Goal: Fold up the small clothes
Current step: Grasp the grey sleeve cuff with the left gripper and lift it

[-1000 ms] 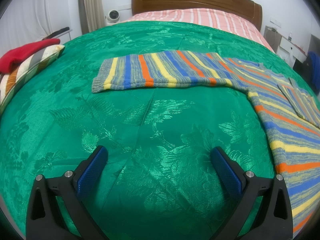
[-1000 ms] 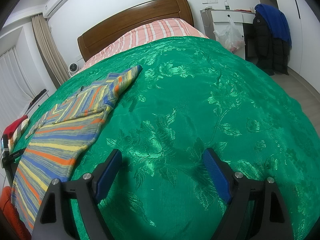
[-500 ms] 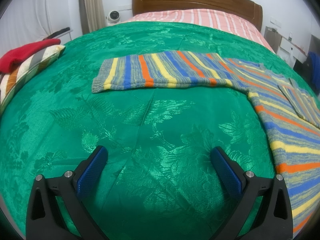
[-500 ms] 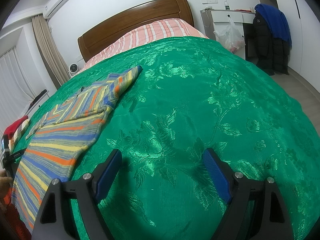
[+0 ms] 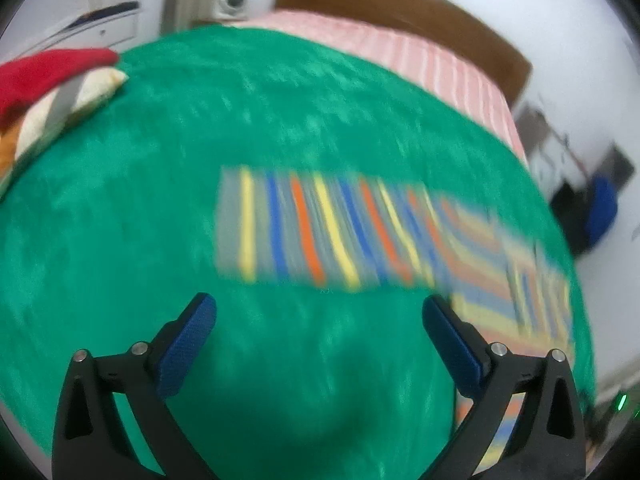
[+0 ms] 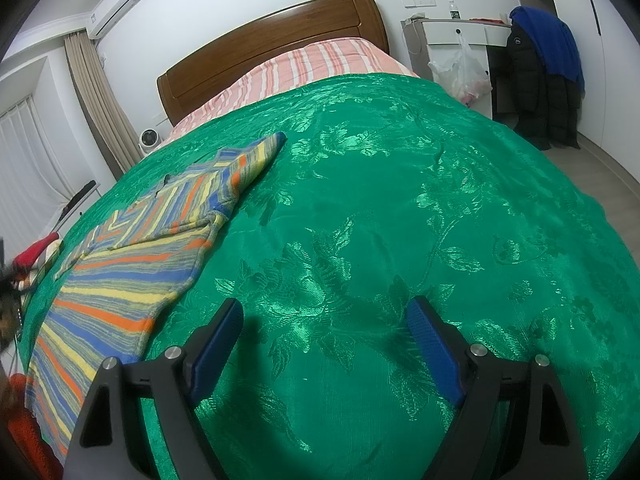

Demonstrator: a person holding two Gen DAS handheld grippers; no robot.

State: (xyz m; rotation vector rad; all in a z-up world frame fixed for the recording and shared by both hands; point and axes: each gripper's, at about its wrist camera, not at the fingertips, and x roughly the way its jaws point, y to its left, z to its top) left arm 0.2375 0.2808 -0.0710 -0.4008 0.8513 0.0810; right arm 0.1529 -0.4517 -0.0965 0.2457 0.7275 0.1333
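Right wrist view gave me the sharpest look at the striped sweater (image 6: 120, 280): knit bands of blue, yellow, orange and grey, spread flat on the green bedspread (image 6: 400, 220), with one sleeve (image 6: 248, 164) reaching toward eleven o'clock and what looked like a folded part lying over the chest. It lay at nine o'clock from my right gripper (image 6: 324, 332), whose blue pads stood wide apart above bare bedspread, nothing between them. At twelve o'clock the striped pink sheet (image 6: 320, 60) met the wooden headboard (image 6: 272, 44). At two o'clock stood a white desk (image 6: 460, 36) with a plastic bag (image 6: 460, 68) hanging from it, and dark and blue coats (image 6: 548, 72) draped beside it. A curtain (image 6: 100, 104) and an air conditioner (image 6: 120, 0) showed at ten o'clock.

Left wrist view was blurred throughout. It showed the sweater (image 5: 360, 232) at twelve to two o'clock from my left gripper (image 5: 320, 308), the other sleeve (image 5: 300, 228) stretched flat across the frame with its cuff toward eleven o'clock. My left jaws were also wide and empty over the bedspread (image 5: 160, 180). Only this view showed clearly the red cloth (image 5: 44, 72) on a striped cushion (image 5: 68, 108) at ten o'clock; the right view caught just a sliver of them at its left edge. The desk and coats were only a smear here.
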